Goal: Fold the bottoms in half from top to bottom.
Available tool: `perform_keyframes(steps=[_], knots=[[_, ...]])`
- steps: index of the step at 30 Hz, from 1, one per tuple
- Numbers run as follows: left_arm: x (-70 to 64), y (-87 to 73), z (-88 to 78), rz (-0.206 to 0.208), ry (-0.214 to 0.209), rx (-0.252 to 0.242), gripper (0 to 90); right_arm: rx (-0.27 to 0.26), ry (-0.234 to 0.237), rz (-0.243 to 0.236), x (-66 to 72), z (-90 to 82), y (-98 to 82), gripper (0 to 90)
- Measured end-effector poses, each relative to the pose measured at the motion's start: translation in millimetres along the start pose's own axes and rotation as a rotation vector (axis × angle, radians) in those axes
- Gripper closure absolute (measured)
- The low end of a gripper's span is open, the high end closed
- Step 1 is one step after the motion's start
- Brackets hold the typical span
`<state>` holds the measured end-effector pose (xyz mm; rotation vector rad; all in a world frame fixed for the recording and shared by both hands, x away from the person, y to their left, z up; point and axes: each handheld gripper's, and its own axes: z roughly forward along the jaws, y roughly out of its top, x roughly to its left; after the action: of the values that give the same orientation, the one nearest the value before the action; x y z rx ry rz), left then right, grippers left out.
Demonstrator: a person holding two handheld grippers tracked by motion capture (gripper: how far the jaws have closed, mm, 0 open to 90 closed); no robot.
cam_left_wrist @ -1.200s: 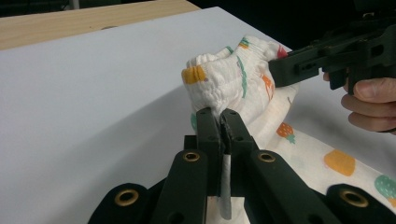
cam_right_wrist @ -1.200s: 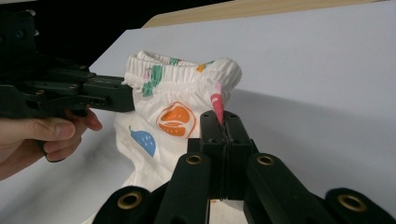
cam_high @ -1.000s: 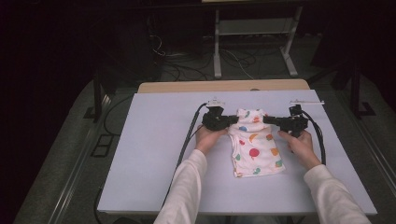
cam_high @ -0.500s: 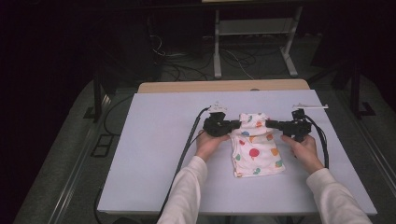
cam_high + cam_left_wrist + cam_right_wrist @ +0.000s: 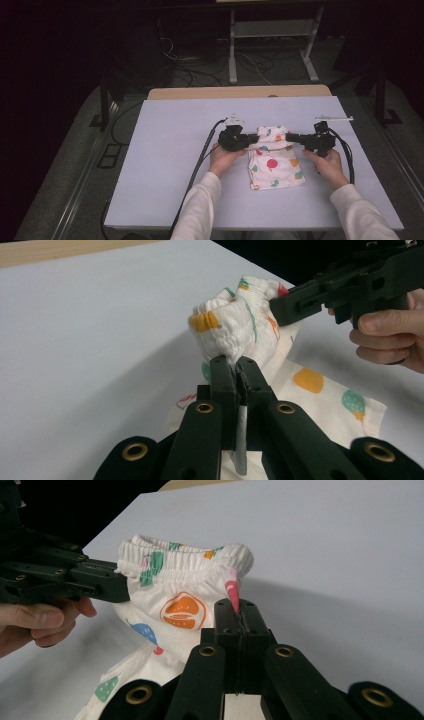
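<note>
Mid-fold: left claw (image 5: 248, 140) and right claw (image 5: 294, 137) clamped tight on printed shorts' (image 5: 274, 165) waistband above desk (image 5: 165, 150), next needing forward lay-down.

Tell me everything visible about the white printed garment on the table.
The garment is small and white, of soft cloth printed with orange, red, green and teal shapes, with a gathered elastic band along its far edge. It lies folded on the white table, right of centre, the banded end lifted and bunched while the near part rests flat. The left hand-held gripper is shut on one side of the band and the right hand-held gripper is shut on the other.
</note>
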<state>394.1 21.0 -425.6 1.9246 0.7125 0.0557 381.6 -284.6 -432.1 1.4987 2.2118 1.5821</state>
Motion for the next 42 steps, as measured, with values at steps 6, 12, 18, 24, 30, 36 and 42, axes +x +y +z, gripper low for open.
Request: perform_keyframes(steps=[6, 12, 18, 24, 30, 36, 42], knots=[[-6.0, -4.4, -1.7, 0.02, -0.009, 0.021, 86.2, 0.022, 0.002, 0.002, 1.6, -3.0, -3.8, 87.9], [-11.2, -6.7, -1.7, 0.041, -0.019, 0.047, 86.2, 0.044, -0.004, -0.012, 5.3, -7.0, -7.6, 87.8], [-15.1, -6.7, -1.4, 0.054, -0.023, 0.057, 86.1, 0.054, -0.004, -0.011, 4.9, -8.8, -11.6, 87.9], [-18.0, -9.0, -0.6, 0.072, -0.033, 0.078, 86.1, 0.082, -0.014, -0.007, 5.5, -8.6, -16.2, 87.8], [-22.5, -12.7, 1.4, 0.098, -0.057, 0.103, 86.1, 0.106, -0.017, 0.005, 6.1, -9.2, -19.9, 87.5], [-27.1, -14.2, 3.2, 0.146, -0.067, 0.134, 86.1, 0.124, 0.008, 0.045, 4.6, -12.7, -25.4, 72.9], [-29.1, -14.8, 3.7, 0.157, -0.08, 0.141, 86.1, 0.107, 0.028, 0.065, 2.8, -18.0, -23.9, 54.6]])
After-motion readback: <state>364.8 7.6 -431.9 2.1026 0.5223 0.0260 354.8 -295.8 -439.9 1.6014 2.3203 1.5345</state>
